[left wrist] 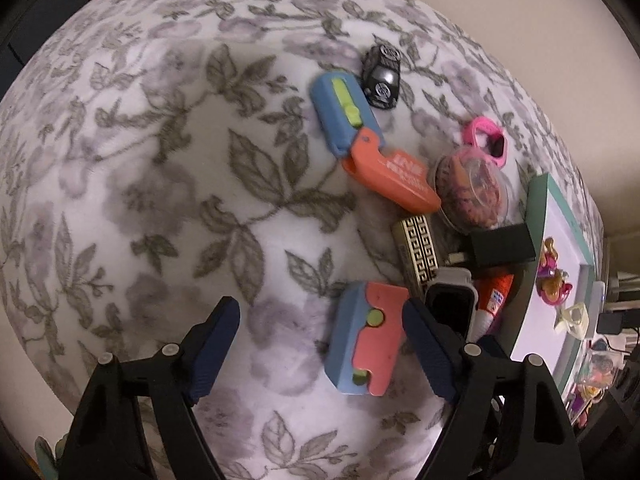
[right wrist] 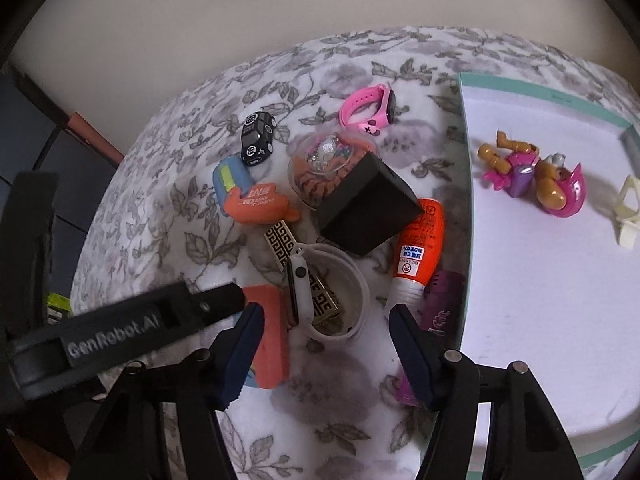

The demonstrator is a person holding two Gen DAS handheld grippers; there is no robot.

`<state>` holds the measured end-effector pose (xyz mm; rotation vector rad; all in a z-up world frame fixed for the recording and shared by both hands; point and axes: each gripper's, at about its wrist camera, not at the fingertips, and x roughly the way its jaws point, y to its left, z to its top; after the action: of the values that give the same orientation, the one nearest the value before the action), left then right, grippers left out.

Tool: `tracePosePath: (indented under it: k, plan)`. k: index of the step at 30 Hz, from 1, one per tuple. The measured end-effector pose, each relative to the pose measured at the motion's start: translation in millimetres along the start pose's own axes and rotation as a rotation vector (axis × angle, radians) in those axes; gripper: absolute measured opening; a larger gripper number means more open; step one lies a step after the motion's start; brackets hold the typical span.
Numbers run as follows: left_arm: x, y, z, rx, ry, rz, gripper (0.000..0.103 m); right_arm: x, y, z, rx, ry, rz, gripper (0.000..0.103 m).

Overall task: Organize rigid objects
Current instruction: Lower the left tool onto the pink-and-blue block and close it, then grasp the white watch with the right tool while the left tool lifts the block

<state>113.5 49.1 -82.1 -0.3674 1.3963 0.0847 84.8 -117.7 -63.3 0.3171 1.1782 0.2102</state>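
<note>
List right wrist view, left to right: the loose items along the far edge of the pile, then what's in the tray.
Black toy car → pink smartwatch band → teal-rimmed white tray, holding a pink-and-gold toy figure → cream plastic piece.

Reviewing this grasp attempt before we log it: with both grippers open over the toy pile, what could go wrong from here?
1. The left gripper is open, with its right finger beside the blue-and-pink toy and close to the white watch; closing may snag the watch.
2. The right gripper is open near the watch, whose band loops around the patterned case; lifting one may drag the other.
3. The black box leans on the clear ball and may tip.
</note>
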Motion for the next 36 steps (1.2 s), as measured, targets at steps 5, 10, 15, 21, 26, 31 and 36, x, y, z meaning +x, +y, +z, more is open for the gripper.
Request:
tracePosePath:
  k: [5, 10, 15, 21, 26, 31, 36]
  plan:
    - [1, -9, -2, 0.032, 0.004, -0.002, 0.083, 2, -1, 1, -0.003, 0.000, 0.014, 0.061]
    - [8, -8, 0, 0.029, 0.024, -0.006, 0.082, 7, -3, 0, 0.008, 0.013, 0.034, 0.056]
    - [18, -13, 1, 0.035, 0.042, -0.014, 0.072, 12, -6, -2, 0.007, 0.026, 0.020, 0.053]
    - [18, -19, 1, 0.038, 0.042, -0.059, 0.050, 12, -7, -2, 0.008, 0.013, 0.027, 0.053]
    - [16, -18, 1, 0.027, 0.049, -0.098, 0.043, 12, -7, -1, 0.009, 0.005, 0.029, 0.053]
    - [12, -9, 2, 0.009, 0.033, -0.085, 0.042, 12, -6, -1, 0.007, 0.003, 0.028, 0.053]
    - [7, 4, 8, -0.025, 0.003, -0.037, 0.041, 13, -6, -1, 0.006, 0.002, 0.028, 0.053]
